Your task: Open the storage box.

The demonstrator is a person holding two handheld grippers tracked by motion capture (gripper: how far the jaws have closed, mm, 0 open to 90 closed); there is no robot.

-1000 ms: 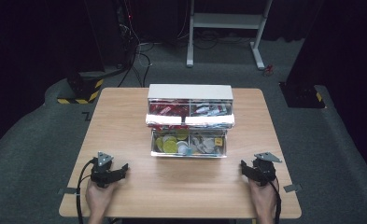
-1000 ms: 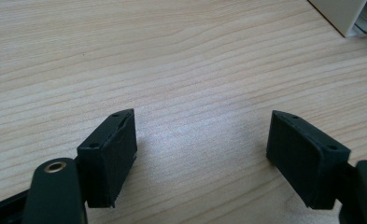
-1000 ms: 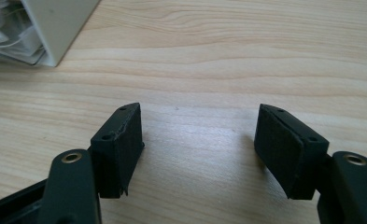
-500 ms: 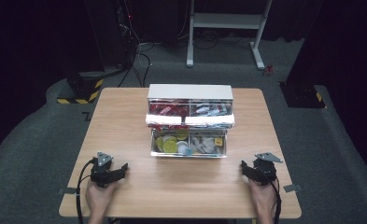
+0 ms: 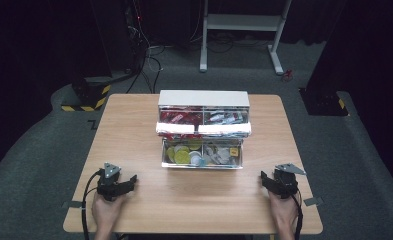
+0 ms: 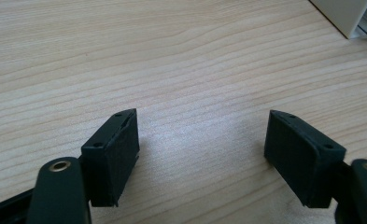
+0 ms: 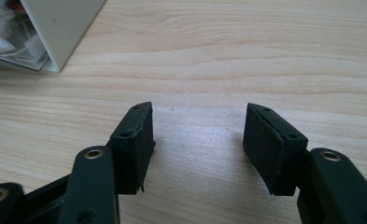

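A dark room with grey carpet surrounds one light wooden table [image 5: 134, 130]; one white, clear-fronted drawer box [image 5: 203, 98] stands at the table's centre toward the far edge, its lower drawer [image 5: 202, 155] pulled out, holding yellow discs and small mixed items. Two hands rest at the near edge; the left hand [image 5: 105, 211] holds the black left gripper [image 6: 202, 144] near the near-left corner, jaws wide, empty; the right hand [image 5: 283, 214] holds the right gripper [image 7: 197, 142] near the near-right corner, jaws wide, empty.

A lab or studio: black curtains [image 5: 44, 40] all around, grey carpet [image 5: 34, 150], loose cables [image 5: 149, 55] on the far floor, a white metal stand [image 5: 244, 25], one lit wooden table [image 5: 134, 125].
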